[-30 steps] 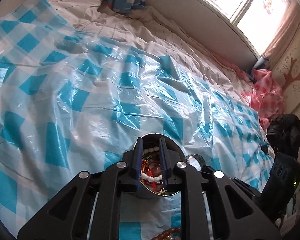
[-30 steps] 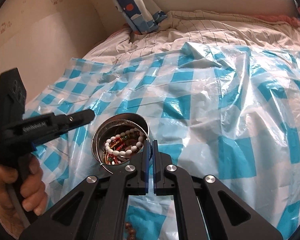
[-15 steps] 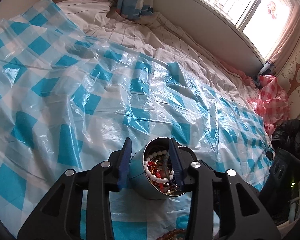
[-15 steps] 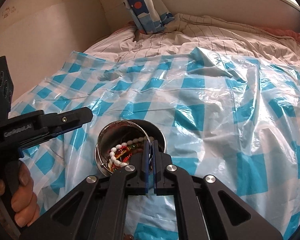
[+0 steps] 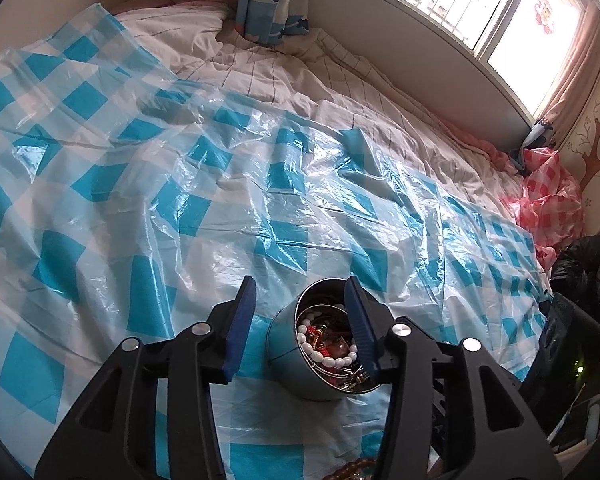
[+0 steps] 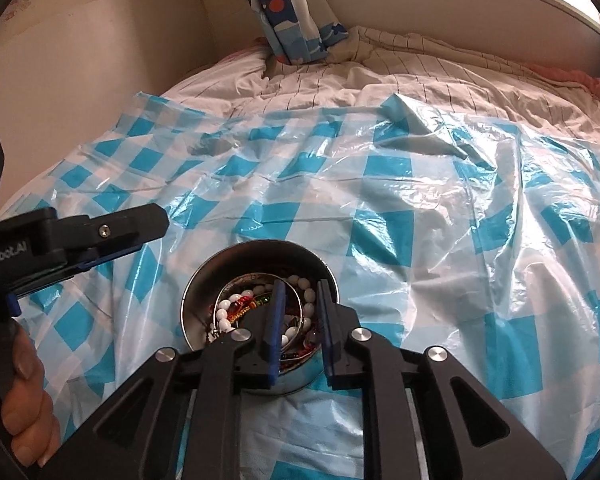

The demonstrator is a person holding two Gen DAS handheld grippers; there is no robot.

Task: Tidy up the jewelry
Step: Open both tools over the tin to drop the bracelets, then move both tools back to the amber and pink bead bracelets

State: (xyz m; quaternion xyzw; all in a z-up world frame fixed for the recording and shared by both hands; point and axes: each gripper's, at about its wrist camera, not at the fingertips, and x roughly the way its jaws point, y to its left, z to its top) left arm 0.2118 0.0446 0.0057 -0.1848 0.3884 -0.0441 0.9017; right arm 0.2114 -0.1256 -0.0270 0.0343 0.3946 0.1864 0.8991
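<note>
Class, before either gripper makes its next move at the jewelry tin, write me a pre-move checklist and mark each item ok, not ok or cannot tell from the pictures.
1. Left gripper open: ok, its fingers are spread beside the tin.
2. Right gripper open: ok, a gap shows above the tin's mouth.
3. Tin upright on the checked plastic sheet: ok.
4. White bead bracelet inside the tin: ok.
5. Thin metal bangle fully seated: cannot tell.
6. Brown beads at the sheet's near edge put away: not ok.

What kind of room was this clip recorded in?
Most likely a bedroom. The work surface is a bed with a striped sheet, a pillow propped against the wall and a curtained window alongside. A blue checked plastic cover is spread on the bed, with the jewelry tin on it.
</note>
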